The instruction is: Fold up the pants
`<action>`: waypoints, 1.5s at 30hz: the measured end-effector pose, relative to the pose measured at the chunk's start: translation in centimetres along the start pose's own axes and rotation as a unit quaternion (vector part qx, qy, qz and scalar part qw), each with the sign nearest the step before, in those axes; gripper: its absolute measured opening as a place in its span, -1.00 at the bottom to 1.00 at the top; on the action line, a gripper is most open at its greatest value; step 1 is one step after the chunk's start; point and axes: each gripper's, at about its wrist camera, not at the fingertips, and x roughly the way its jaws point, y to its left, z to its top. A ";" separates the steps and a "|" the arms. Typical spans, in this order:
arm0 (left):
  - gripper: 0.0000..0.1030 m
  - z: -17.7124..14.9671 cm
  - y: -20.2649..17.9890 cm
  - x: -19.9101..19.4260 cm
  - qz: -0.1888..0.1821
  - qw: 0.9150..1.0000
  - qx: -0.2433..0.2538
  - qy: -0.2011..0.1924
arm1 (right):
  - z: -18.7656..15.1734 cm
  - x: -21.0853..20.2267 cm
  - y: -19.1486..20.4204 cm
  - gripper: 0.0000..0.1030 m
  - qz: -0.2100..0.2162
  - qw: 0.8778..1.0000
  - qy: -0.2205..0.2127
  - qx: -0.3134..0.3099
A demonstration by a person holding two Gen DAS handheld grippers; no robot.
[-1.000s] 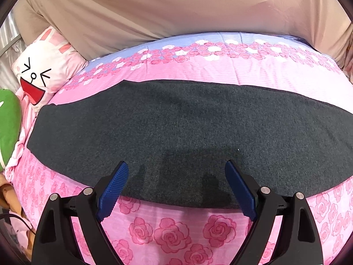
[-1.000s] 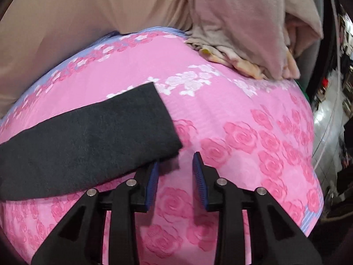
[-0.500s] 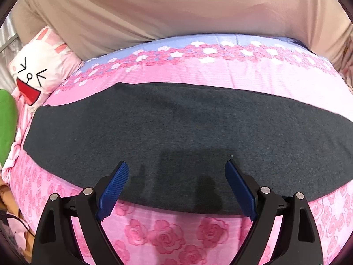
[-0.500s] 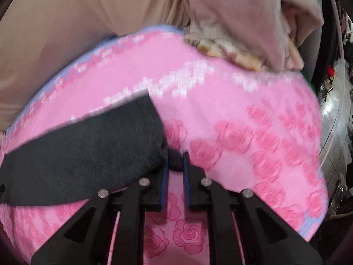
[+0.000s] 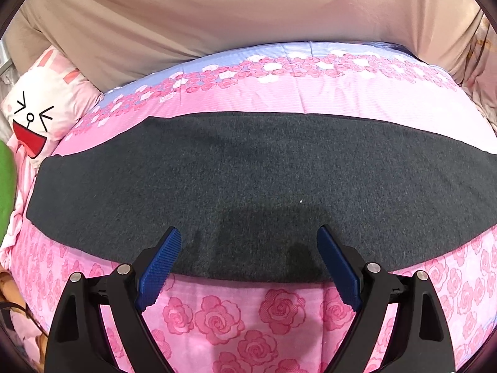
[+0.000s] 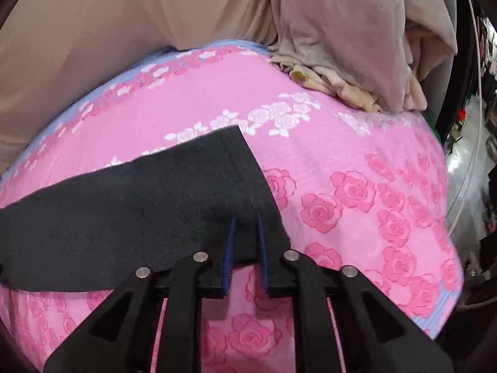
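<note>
Dark grey pants (image 5: 248, 183) lie flat in a long band across the pink rose-print bed (image 5: 242, 317). My left gripper (image 5: 248, 261) is open and empty, its blue pads over the pants' near edge at mid-length. In the right wrist view the hem end of the pants (image 6: 174, 192) lies at the left and centre. My right gripper (image 6: 245, 248) has its jaws nearly closed, a narrow gap between the blue pads, over the near corner of the hem. I cannot tell if cloth is pinched between them.
A cartoon-face pillow (image 5: 37, 115) and a green object (image 5: 6, 183) sit at the bed's left end. Beige fabric (image 5: 248, 12) rises behind the bed. A heap of beige clothes (image 6: 357, 46) lies at the far right corner. The bed's right edge (image 6: 447, 279) drops off.
My right gripper has narrowed its jaws and moved left onto the hem corner of the pants. The left gripper has stayed open and shifted only slightly.
</note>
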 end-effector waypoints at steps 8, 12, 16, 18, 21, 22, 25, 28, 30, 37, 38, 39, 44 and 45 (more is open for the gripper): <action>0.68 -0.3 0.9 0.5 -0.005 1.000 -0.011 0.003 | -0.1 -0.4 1.7 -0.66 0.030 1.000 0.010 -0.003; 0.68 -0.5 1.4 0.2 -0.003 1.000 -0.012 0.000 | -0.2 -0.7 1.9 -0.65 0.028 1.000 0.002 0.006; 0.68 -0.3 3.1 0.2 0.000 0.999 -0.032 -0.002 | -0.4 -2.9 0.2 0.13 0.005 0.999 -0.037 0.031; 0.68 -0.2 4.0 0.2 -0.004 0.999 -0.045 -0.001 | -0.6 -2.7 -1.5 0.13 -0.009 0.998 -0.032 0.050; 0.68 -0.2 5.0 0.3 -0.007 0.998 -0.055 -0.001 | -1.0 -2.7 -3.1 0.13 0.005 0.996 -0.027 0.080; 0.68 -0.2 5.2 0.3 -0.006 0.998 -0.057 -0.001 | -1.1 -2.9 -3.4 0.13 0.006 0.996 -0.028 0.084; 0.68 -0.4 5.6 0.6 -0.006 0.998 -0.058 0.002 | -0.6 -3.0 -2.4 0.13 0.008 0.997 -0.030 0.072; 0.68 -0.7 5.9 1.2 -0.006 0.998 -0.059 0.010 | 1.0 -2.8 0.4 0.13 0.025 0.998 -0.036 0.036; 0.68 -1.0 6.2 1.5 -0.004 0.998 -0.060 0.013 | 2.3 -2.4 3.8 0.10 0.070 0.997 -0.030 -0.004; 0.68 -1.5 6.9 1.9 -0.004 0.998 -0.064 0.021 | 2.3 3.8 15.8 -0.67 0.104 0.982 0.045 -0.149; 0.68 -1.5 7.0 2.0 -0.002 0.998 -0.063 0.021 | 2.6 5.1 16.1 -0.69 0.078 0.984 0.045 -0.154; 0.68 -1.5 7.1 2.1 0.000 0.998 -0.062 0.022 | 3.0 5.3 16.0 -0.72 0.077 0.986 0.030 -0.148; 0.68 -1.4 7.5 2.5 -0.003 0.998 -0.066 0.024 | 3.8 3.4 14.4 -0.67 0.063 0.991 0.007 -0.119; 0.68 -1.4 7.5 2.6 -0.007 0.997 -0.071 0.026 | 3.5 4.1 13.9 -0.67 0.045 0.991 0.019 -0.124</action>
